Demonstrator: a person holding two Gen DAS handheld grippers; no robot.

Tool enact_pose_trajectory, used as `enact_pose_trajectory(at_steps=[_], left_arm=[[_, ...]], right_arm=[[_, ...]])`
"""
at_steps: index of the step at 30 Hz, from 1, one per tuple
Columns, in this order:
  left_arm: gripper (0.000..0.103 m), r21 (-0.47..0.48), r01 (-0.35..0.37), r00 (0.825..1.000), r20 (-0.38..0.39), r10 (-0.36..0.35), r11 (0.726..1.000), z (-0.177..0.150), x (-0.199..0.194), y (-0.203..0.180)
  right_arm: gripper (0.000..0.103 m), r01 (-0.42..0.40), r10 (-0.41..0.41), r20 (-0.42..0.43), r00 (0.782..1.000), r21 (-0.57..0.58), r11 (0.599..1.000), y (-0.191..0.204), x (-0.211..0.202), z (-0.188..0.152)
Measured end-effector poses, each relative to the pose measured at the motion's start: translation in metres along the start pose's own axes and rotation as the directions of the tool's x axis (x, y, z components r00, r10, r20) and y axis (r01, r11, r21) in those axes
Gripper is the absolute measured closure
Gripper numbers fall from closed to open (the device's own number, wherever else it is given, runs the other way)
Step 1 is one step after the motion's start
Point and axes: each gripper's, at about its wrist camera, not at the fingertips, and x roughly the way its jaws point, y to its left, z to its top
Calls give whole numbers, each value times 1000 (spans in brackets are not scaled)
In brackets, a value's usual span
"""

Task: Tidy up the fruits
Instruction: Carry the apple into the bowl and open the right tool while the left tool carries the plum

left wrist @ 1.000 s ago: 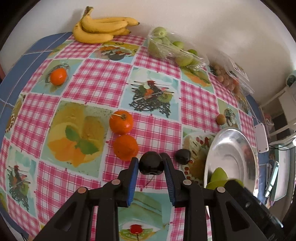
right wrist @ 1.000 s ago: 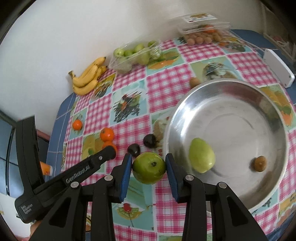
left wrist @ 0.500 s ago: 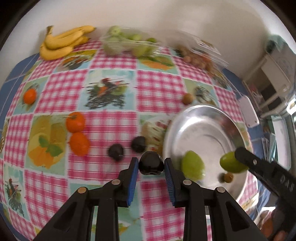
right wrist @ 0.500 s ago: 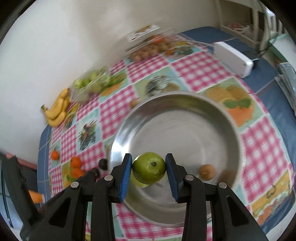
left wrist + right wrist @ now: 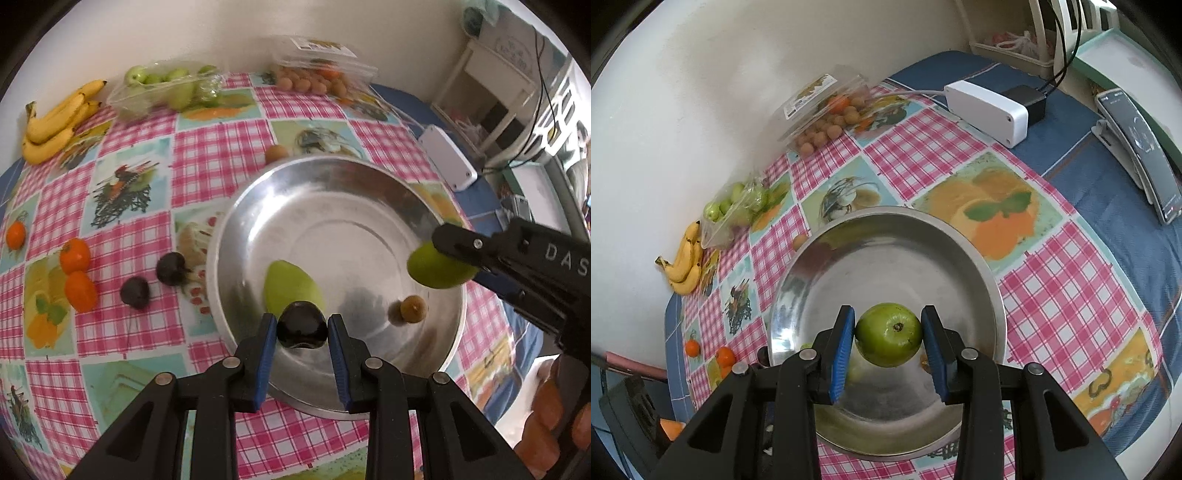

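Both grippers have swung from the worktop to over the bowl (image 5: 236,229), left gripper (image 5: 302,328) pinching a plum (image 5: 302,329), right gripper (image 5: 888,334) pinching a guava (image 5: 888,334); next, lower and release inside.

Both wrist views are evenly and fairly brightly lit by soft daylight, which seems to enter from the window side at the right, where the far right edge of the left wrist view washes out. The steel bowl (image 5: 236,236) throws pale glare off its inner wall and carries soft dark shadows near its front, and the white wall (image 5: 701,110) behind is flat and slightly grey. Fisheye distortion bows the chequered tablecloth (image 5: 221,177) and blackens the corners, while motion blur softens the bowl rim and the clear fruit packs (image 5: 317,70) at the back.
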Motion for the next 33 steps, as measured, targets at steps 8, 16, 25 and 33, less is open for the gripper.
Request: enact_pose_trajectory(at_steps=[8,16,25,33], left_arm=[[72,22,1,1000,-28,-1,1000,-6,8,-7],[72,32,-6,999,-46,8,999,-10,15,-11],[71,15,3,999,-54,-2,1000,-8,15,-8],[71,18,-2,998,-55,3,1000,-8,12,-7]], right_arm=[[64,3,-4,-43,999,-27,1000,6,10,-3],[64,13,-18,-82,996,-50,999,10,21,-7],[64,16,-21,-93,995,-58,998,11,22,-8],[64,-6,1,-76,997,-68,998,15,18,-5]])
